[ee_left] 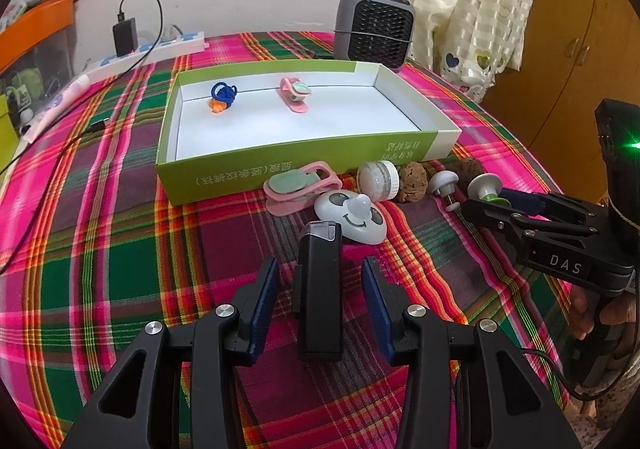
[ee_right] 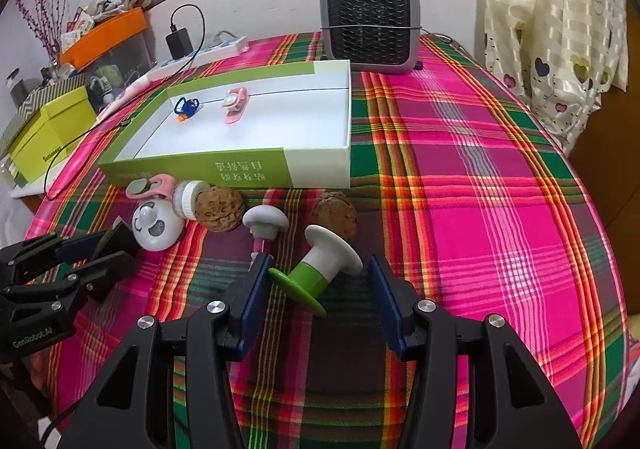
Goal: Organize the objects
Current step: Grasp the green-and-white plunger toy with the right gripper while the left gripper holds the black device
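Broadly, a plaid tablecloth (ee_right: pixel 460 177) in pink, green and red covers the table, with a grey fan heater (ee_right: pixel 370 25) standing at its far edge and a white power strip (ee_left: pixel 160 49) to the left of that. Nearer lies a shallow green-and-white box (ee_left: pixel 224 169), open at the top; inside it, toward the back wall, sit a blue and orange toy (ee_left: pixel 223 97) and a pink clip (ee_left: pixel 295 95), well apart from each other.

Just in front of the box a row of small things lies on the cloth: another pink clip (ee_left: pixel 298 189), a white panda-face piece (ee_left: pixel 352 215), a small white jar (ee_left: pixel 378 179) on its side, two walnuts (ee_right: pixel 219 209) (ee_right: pixel 335 213), and a grey mushroom-shaped knob (ee_right: pixel 265 223).

The left gripper (ee_left: pixel 320 301) is spread wide around a black rectangular block (ee_left: pixel 319 289) with a clear cap, which stands between the blue pads without touching either.

The right gripper (ee_right: pixel 318 289) is likewise spread, and a green-and-white mushroom knob (ee_right: pixel 320 269) lies tilted on the cloth between its fingers, its green base close to the left pad.
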The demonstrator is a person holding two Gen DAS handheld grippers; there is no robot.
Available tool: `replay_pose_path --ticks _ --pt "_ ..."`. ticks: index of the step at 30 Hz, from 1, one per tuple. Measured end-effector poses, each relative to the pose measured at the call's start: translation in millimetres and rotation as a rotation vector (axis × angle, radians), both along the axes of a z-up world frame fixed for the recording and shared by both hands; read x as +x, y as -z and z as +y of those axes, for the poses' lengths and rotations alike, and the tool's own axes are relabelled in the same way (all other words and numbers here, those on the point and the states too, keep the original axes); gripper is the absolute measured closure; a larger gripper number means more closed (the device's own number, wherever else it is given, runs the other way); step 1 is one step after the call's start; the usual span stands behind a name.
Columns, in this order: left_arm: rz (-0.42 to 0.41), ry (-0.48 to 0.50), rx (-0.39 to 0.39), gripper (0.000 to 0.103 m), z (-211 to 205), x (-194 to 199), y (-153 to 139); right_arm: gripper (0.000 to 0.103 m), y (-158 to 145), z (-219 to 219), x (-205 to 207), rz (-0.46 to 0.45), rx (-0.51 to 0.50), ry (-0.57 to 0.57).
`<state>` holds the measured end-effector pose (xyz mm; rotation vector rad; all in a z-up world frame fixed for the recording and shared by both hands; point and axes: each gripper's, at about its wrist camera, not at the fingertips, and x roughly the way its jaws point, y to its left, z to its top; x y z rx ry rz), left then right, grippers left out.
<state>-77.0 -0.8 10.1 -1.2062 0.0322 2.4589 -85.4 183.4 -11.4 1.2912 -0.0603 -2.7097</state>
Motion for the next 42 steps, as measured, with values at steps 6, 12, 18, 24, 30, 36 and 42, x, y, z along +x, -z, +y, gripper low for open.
replay_pose_path --ticks 6,12,18,24,30,36,42 --pt "0.004 -0.024 -0.007 0.077 -3.8 -1.0 0.6 0.058 0.0 -1.2 1.1 0.003 0.005 -0.005" --pt "0.002 -0.030 -0.005 0.081 -5.2 -1.0 1.1 0.058 -0.1 -2.5 3.3 0.005 0.003 -0.012" --pt "0.002 -0.030 -0.005 0.081 -5.7 -0.8 0.9 0.058 -0.5 -3.2 4.8 0.007 0.001 -0.014" --pt "-0.001 -0.026 -0.001 0.081 -5.6 0.3 1.1 0.058 -2.2 -5.1 6.6 0.010 -0.002 -0.022" --pt "0.000 -0.025 0.000 0.081 -4.4 3.5 1.3 0.058 -5.1 -6.4 8.0 0.017 -0.002 -0.030" --pt "0.008 -0.026 0.003 0.081 -4.4 6.5 -3.1 0.058 -9.4 -8.1 10.3 0.027 -0.002 -0.036" --pt "0.022 -0.022 0.004 0.081 -3.6 7.1 -10.7 0.058 -16.3 -9.0 11.5 0.044 -0.002 -0.048"
